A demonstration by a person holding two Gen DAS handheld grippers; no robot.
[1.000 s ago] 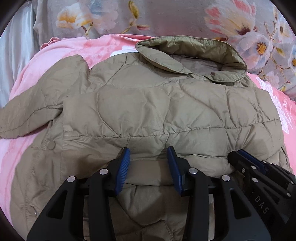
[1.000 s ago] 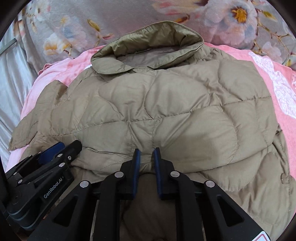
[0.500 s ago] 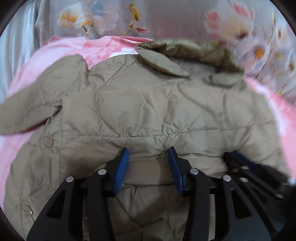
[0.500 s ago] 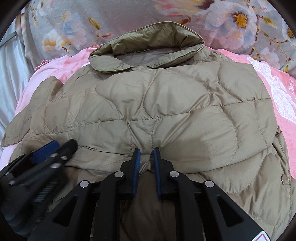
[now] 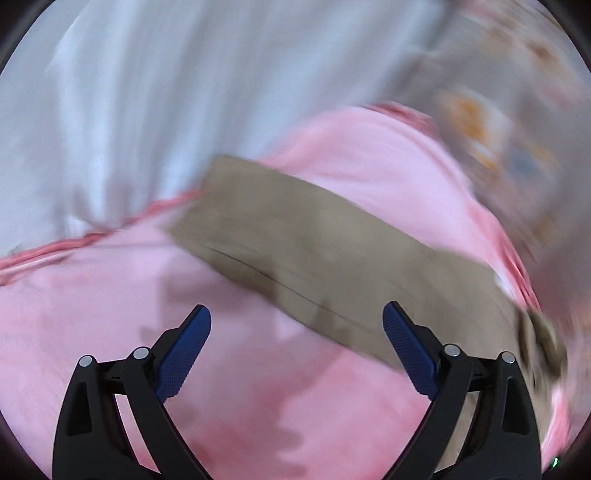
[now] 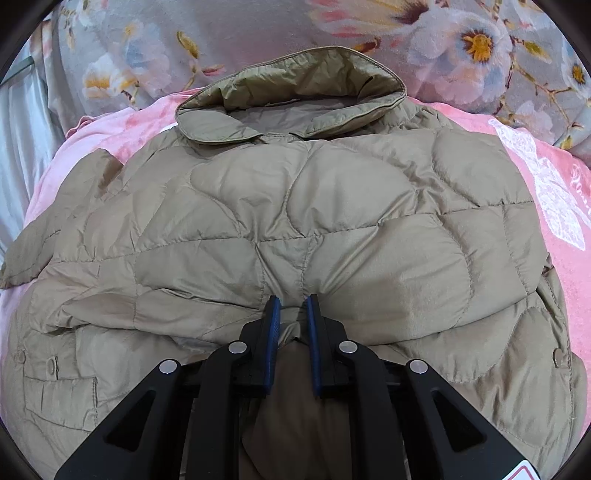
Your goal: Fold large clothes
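Note:
A khaki quilted jacket lies on a pink blanket, collar at the far end, its lower part folded up over the body. My right gripper is shut on the folded hem at the near middle, cloth pinched between its blue pads. In the blurred left wrist view my left gripper hangs over the pink blanket, jaws wide and still opening, nothing between them. The jacket's left sleeve stretches across just beyond its fingertips. The left gripper does not show in the right wrist view.
A grey floral cover lies past the collar. Pale grey cloth hangs beyond the blanket's left edge. Snap buttons and a pocket flap show on the jacket's near left.
My left gripper let go of the hem, opened wide and swung left to the sleeve, rolling as it went. It has left the right wrist view. The right gripper kept its grip and place.

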